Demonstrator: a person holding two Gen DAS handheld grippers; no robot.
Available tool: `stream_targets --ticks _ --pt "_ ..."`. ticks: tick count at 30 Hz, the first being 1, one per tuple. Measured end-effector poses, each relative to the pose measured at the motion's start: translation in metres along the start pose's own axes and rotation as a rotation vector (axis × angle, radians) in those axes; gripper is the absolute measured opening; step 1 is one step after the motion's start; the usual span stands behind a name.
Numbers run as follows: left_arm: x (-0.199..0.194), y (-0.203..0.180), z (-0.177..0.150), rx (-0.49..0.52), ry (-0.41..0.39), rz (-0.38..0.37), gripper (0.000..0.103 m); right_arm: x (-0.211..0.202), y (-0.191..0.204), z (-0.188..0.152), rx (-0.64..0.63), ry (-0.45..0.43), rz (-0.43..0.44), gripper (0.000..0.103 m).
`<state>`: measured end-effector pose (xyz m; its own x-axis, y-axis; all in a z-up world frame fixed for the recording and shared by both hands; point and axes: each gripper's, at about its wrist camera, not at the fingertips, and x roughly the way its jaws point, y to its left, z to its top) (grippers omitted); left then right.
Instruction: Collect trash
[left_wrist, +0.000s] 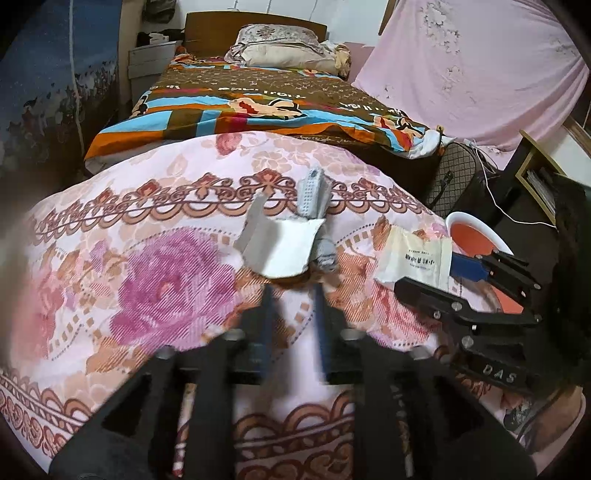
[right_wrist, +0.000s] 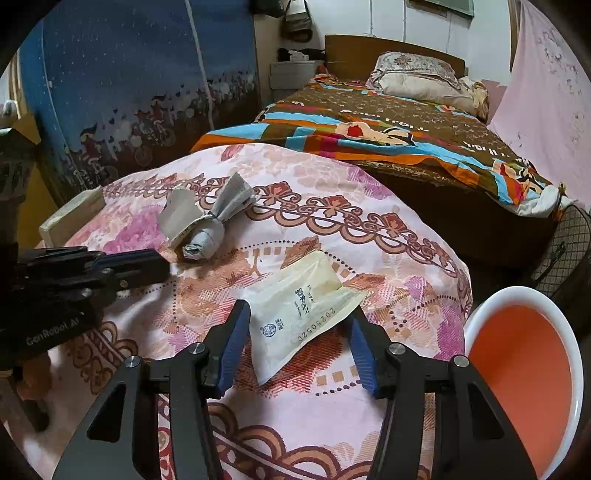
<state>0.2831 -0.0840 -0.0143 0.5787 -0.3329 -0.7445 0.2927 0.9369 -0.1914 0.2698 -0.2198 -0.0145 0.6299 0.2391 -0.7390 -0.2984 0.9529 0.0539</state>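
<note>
Cream wrapper (right_wrist: 301, 314) lying between the spread right gripper (right_wrist: 295, 354) fingers, untouched, left gripper (left_wrist: 293, 295) narrowly parted just short of crumpled paper (left_wrist: 284, 240)

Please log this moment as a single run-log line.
left tongs: open, short of grey paper wad | right tongs: open, straddling cream wrapper | orange bin: right of wrapper
</note>
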Motion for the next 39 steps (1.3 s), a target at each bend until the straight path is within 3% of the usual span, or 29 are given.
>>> stream_targets --ticks 2,7,10,12,20,24,32,39 --pt "0.005 -0.003 0.004 0.003 0.004 0.011 0.029 0.0 -0.001 0.0 0.006 -0.001 0.005 0.05" --pt "0.017 -0.009 0.01 0.022 0.025 0.049 0.027 0.0 0.0 0.001 0.008 0.0 0.007 0.05" --pt "0.019 -0.01 0.011 0.011 0.024 0.049 0.022 0.0 0.0 0.001 0.009 0.001 0.009 0.05" --pt "0.018 -0.011 0.009 0.015 0.021 0.051 0.012 0.001 0.0 0.001 0.011 0.002 0.011 0.05" --pt "-0.003 -0.009 -0.006 0.007 -0.006 0.025 0.01 0.0 -0.001 -0.001 0.003 -0.001 0.021 0.05" --pt "-0.027 -0.008 -0.02 0.001 -0.072 -0.049 0.01 -0.005 -0.002 -0.003 0.008 -0.02 0.033 0.049" --pt "-0.061 -0.01 -0.031 0.011 -0.209 -0.038 0.01 -0.029 -0.002 -0.007 0.015 -0.139 0.053 0.049" --pt "-0.091 -0.018 -0.03 0.01 -0.373 -0.016 0.01 -0.075 0.004 -0.017 -0.011 -0.389 0.024 0.049"
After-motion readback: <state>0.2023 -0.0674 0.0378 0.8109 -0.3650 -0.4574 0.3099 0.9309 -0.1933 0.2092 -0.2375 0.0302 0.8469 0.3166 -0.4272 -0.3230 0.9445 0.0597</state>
